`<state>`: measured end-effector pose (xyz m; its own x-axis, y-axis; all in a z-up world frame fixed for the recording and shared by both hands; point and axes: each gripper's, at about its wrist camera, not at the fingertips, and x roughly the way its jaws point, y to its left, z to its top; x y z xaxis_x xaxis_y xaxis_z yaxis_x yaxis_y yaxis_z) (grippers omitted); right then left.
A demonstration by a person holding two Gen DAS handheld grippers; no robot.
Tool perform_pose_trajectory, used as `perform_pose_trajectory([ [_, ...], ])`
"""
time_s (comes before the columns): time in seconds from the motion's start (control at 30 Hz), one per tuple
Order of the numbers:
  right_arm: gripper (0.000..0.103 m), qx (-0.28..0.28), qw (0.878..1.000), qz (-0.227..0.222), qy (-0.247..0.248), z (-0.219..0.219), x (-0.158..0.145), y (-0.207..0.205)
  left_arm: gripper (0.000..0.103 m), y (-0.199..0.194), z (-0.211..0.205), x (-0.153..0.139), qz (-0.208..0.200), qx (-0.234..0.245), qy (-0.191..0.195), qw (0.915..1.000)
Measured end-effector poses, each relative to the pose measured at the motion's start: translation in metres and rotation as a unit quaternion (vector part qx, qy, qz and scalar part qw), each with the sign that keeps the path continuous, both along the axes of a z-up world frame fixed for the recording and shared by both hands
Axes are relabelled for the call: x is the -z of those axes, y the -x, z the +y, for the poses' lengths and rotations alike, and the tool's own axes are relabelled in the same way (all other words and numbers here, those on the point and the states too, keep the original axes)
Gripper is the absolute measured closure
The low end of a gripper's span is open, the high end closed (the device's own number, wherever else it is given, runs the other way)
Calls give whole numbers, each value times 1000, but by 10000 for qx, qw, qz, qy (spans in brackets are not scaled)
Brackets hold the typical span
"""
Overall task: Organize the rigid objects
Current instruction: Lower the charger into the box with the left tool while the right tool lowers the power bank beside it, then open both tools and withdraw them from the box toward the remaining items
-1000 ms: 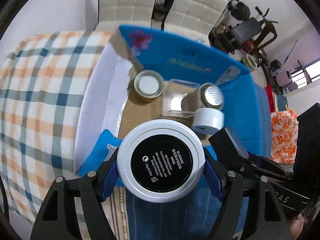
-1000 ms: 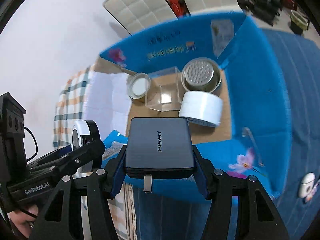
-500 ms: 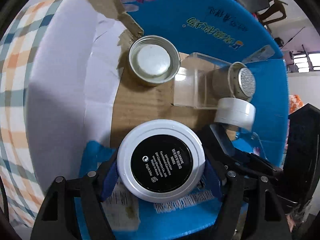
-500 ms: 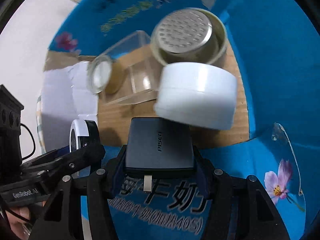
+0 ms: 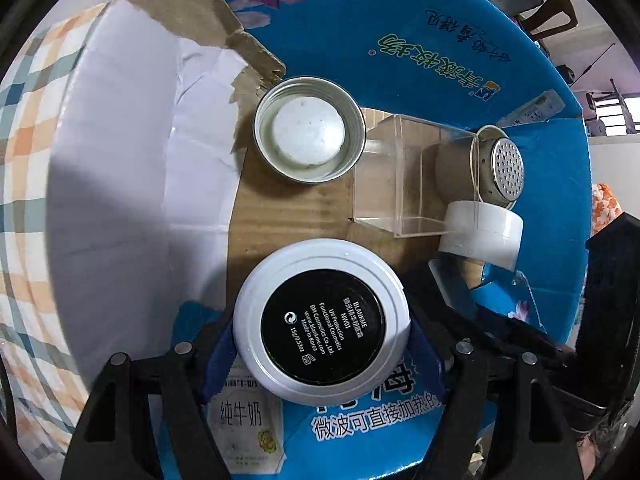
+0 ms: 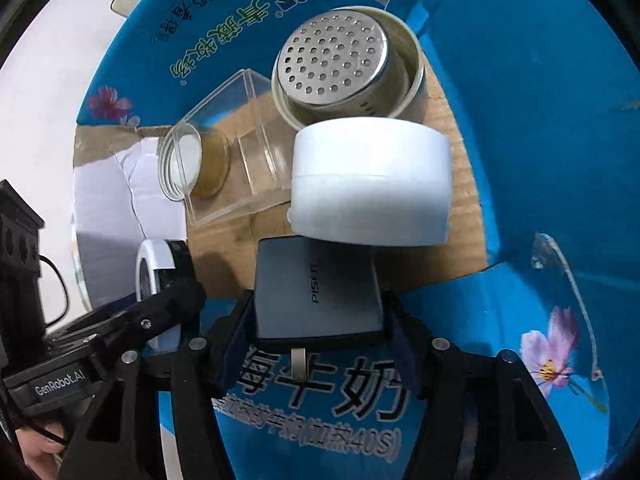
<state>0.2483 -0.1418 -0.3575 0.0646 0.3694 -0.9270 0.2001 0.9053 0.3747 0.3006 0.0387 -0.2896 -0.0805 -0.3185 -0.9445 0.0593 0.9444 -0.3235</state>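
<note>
My left gripper is shut on a round white cosmetic compact with a black label, held just over the near edge of the blue cardboard box. My right gripper is shut on a dark grey PISEN charger, held over the same box, its front edge right by a white jar. The compact also shows in the right wrist view, at the left.
Inside the box lie a metal lid, a clear plastic case, a perforated metal strainer cup and the white jar. A checked cloth lies left of the box.
Both grippers have moved forward and down toward the box with their objects. The box contents now look much larger and closer.
</note>
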Motion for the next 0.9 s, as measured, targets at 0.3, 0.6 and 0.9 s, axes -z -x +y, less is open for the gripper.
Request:
perform_pose_trajectory([
  [0.3,10,-109,9999,-24,-9,-9,-18,1,6,-2,-3,-19,-212,-7,-357,9991],
  [0.6,0,-730,9893,-529,1149,1,-66,25,0,18,12,-48,-678,-89,-782,9946],
  [0.9,0,-930,9663,-1314,2008,2,-129,53,0,57,12,-101,-1555,-184,-1311,9789],
])
